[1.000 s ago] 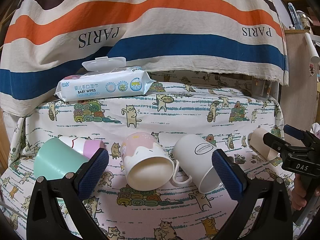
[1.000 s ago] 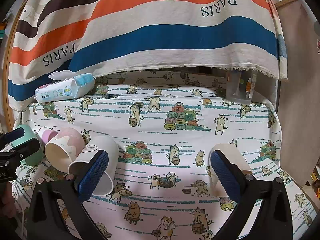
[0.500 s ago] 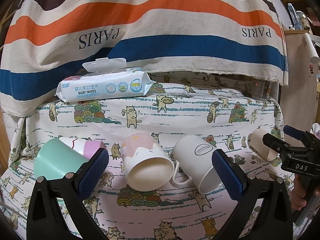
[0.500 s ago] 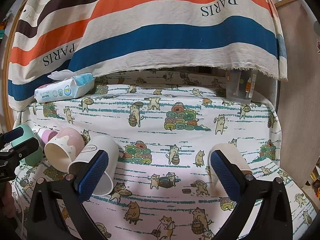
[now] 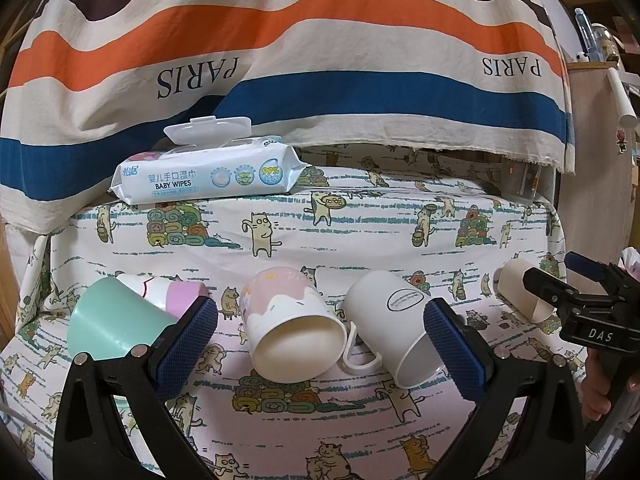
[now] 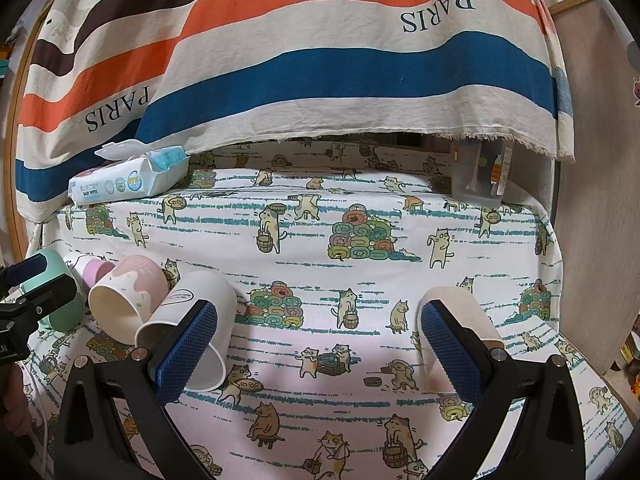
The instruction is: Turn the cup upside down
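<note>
Nothing is flipped yet: every cup (image 5: pixel 294 326) lies sideways on the surface (image 5: pixel 360 232); both hand-held grippers (image 5: pixel 320 344) (image 6: pixel 320 340) are spread, empty.

Glossy mug (image 5: pixel 294 328), cloth cover (image 5: pixel 360 240)

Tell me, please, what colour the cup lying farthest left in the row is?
Mint green cup, best seen in the left wrist view.
</note>
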{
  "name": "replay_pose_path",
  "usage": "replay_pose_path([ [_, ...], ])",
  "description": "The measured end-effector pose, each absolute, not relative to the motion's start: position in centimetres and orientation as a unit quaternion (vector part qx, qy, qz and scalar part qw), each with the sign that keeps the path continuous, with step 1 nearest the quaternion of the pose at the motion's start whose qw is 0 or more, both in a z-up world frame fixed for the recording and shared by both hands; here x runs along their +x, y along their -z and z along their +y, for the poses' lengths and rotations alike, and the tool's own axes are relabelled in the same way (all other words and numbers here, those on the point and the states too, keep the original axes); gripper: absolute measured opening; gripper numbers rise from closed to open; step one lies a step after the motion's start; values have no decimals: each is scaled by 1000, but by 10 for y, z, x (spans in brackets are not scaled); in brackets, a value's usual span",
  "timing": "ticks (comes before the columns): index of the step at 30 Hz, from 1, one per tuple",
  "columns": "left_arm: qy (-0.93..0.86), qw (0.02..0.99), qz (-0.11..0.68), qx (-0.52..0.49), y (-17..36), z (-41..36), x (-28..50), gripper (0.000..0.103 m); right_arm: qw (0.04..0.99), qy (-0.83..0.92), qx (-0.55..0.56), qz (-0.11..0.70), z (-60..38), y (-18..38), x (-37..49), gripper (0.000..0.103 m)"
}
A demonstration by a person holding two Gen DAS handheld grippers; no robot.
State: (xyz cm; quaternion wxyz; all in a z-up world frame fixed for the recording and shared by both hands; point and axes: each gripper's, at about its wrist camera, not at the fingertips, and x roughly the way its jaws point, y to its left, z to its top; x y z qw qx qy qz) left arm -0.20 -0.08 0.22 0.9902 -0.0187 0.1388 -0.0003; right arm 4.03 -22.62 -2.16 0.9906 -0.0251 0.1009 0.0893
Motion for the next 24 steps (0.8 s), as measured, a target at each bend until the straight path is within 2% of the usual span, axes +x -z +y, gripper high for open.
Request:
replay_pose_path([
  [24,-1,990,137,-20,-2,2,-3,102,991,-89,-25,101,-227,22,40,103],
])
